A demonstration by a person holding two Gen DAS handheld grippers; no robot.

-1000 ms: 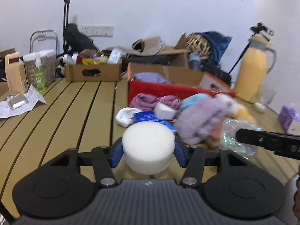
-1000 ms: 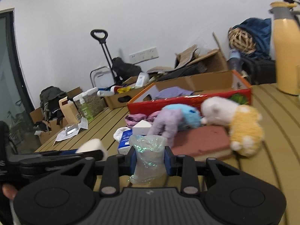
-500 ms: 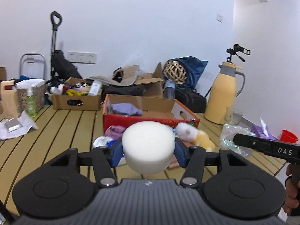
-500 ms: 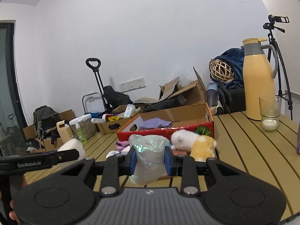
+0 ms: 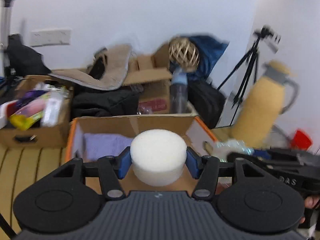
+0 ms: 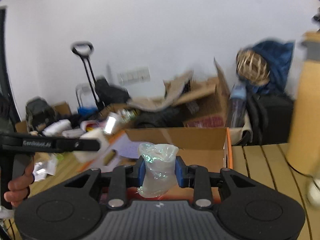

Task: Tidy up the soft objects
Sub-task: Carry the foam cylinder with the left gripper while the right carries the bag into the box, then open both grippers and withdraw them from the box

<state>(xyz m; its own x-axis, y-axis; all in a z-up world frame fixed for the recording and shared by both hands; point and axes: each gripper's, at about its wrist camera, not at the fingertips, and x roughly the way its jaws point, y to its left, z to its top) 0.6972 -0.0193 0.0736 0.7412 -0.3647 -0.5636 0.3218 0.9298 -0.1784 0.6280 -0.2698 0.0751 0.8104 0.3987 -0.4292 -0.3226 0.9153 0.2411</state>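
Observation:
My left gripper (image 5: 158, 163) is shut on a white round sponge (image 5: 158, 156) and holds it over the open cardboard box with an orange rim (image 5: 132, 123). A purple cloth (image 5: 106, 145) lies inside the box. My right gripper (image 6: 159, 170) is shut on a crumpled iridescent plastic bag (image 6: 158, 168), held over the same box (image 6: 180, 138). The right gripper shows in the left wrist view (image 5: 280, 166), and the left gripper with its sponge shows in the right wrist view (image 6: 60, 145).
A yellow thermos jug (image 5: 262, 112) stands right of the box on the slatted wooden table (image 6: 266, 166). A brown carton with bottles (image 5: 34, 120) sits to the left. Boxes, bags, a wicker ball (image 5: 184, 54) and a tripod (image 5: 248, 70) stand behind. Both views are blurred.
Both grippers have moved forward to the box, each still holding its object. The box now fills the near view and the soft toys on the table have dropped out of sight.

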